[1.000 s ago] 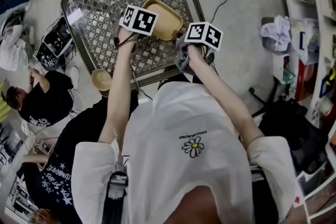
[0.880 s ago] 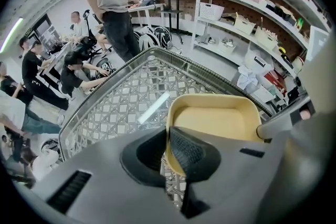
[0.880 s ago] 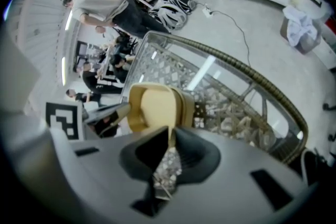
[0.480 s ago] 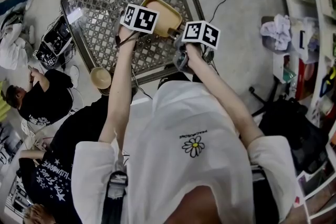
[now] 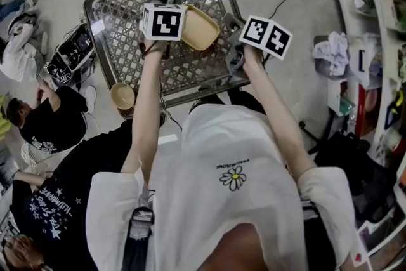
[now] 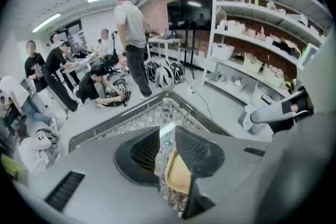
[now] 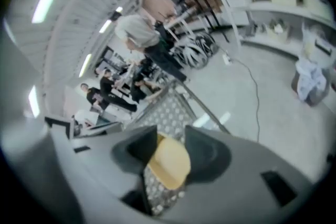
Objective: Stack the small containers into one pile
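Release: left hand-held gripper [image 6: 166,139] and right hand-held gripper [image 7: 170,139] are both off the tan container [image 5: 200,27].
Far left, a round tan bowl [image 5: 122,96] sits lower, off the desk [image 5: 127,35] edge, untouched; I can't tell what it rests on. My left hand-held gripper: jaws have just been opening, now a narrow gap with nothing in it, the container only seen below through the gap. The tan container lies on the mesh desk between my two grippers, toward the desk's far right side, free of both. My right hand-held gripper: jaws have just opened wide, empty, now off to the container's right. A second ago both were down at its near edge. Reads as a placement finished; I can't tell if it's one container or a pile. The bowl is likely next, if it counts.
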`<state>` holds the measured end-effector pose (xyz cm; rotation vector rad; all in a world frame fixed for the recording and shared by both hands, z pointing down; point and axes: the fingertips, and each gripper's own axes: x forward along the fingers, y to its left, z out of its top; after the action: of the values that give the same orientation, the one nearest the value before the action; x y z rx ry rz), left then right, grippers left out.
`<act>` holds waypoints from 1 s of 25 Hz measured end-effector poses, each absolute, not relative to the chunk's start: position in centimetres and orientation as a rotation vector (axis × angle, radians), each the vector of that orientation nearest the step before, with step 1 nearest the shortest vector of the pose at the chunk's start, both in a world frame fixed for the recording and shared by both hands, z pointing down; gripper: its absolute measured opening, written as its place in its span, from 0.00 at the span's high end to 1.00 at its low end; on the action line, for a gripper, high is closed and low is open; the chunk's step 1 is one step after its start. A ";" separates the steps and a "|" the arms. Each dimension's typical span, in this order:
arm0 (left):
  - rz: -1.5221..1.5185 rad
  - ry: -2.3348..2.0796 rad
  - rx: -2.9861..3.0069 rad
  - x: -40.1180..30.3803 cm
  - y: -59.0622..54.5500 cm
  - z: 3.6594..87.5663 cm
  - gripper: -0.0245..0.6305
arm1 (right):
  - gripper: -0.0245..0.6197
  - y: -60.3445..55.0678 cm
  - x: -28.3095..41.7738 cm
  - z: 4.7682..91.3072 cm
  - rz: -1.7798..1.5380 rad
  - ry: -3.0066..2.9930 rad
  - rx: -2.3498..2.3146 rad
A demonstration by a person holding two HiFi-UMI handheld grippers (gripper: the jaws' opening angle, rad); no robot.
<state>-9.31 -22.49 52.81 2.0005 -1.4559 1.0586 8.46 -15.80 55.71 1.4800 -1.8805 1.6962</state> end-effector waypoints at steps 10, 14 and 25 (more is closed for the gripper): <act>0.174 -2.048 2.277 -9.9 -19.0 26.0 0.83 | 0.87 -20.5 7.9 29.3 0.368 -2.653 1.644; -0.150 -2.240 2.328 -10.8 -12.5 20.3 0.84 | 0.88 -16.4 6.1 24.9 0.023 -2.768 1.613; -0.088 -2.486 2.057 -12.9 -4.0 23.8 0.93 | 0.91 -10.1 3.5 23.6 -0.182 -2.940 1.446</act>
<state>-12.89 -4.03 23.84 2.0569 -2.4857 -0.0882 3.46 -10.06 23.62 1.4461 -2.9401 -0.1823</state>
